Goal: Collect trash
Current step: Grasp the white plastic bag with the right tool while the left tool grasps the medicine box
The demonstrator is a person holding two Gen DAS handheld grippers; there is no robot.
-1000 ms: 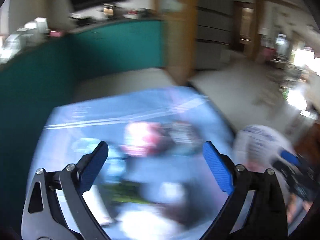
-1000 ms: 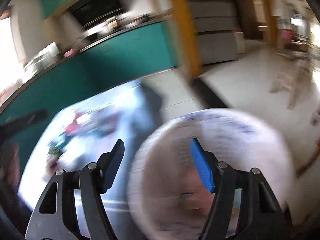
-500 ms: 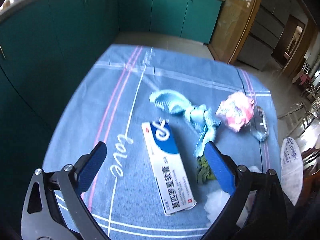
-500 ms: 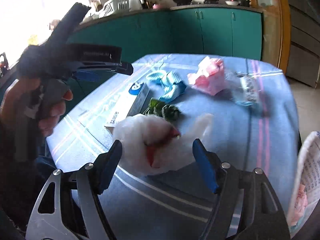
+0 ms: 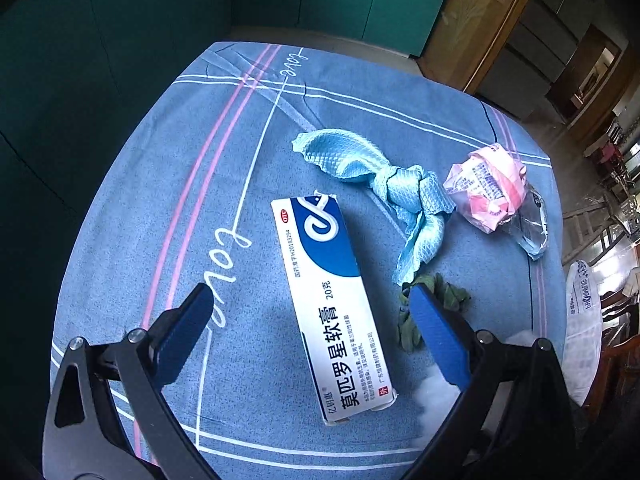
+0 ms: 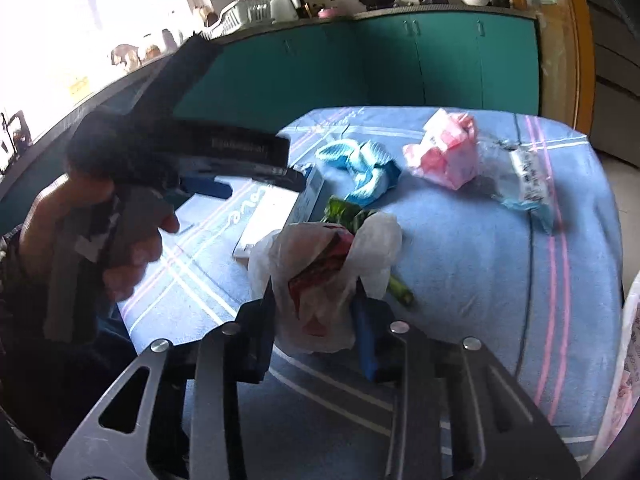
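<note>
Trash lies on a blue tablecloth [image 5: 192, 184]. My left gripper [image 5: 310, 296] hangs open over a white and blue ointment box [image 5: 332, 308], one finger on each side, not touching it. Beyond the box lie a knotted light blue cloth [image 5: 384, 184], a pink wrapper [image 5: 488, 184], a clear plastic wrapper [image 5: 528, 228] and green leaves [image 5: 444, 300]. My right gripper [image 6: 316, 300] is closing its jaws on a crumpled white plastic bag [image 6: 320, 272] with red inside; the pads squeeze it. In the right wrist view a hand holds the left gripper [image 6: 260, 180] above the box [image 6: 272, 208].
A white printed trash bag [image 5: 582, 320] stands open off the table's right edge, also visible as a sliver [image 6: 630, 340]. Teal cabinets [image 6: 440, 64] run behind the table, with pots and a dish rack on the counter. A green stalk [image 6: 400, 290] lies behind the white bag.
Both grippers swung from the trash bag to the table. The right jaws have narrowed onto the white plastic bag. The left gripper has sunk closer to the ointment box.
</note>
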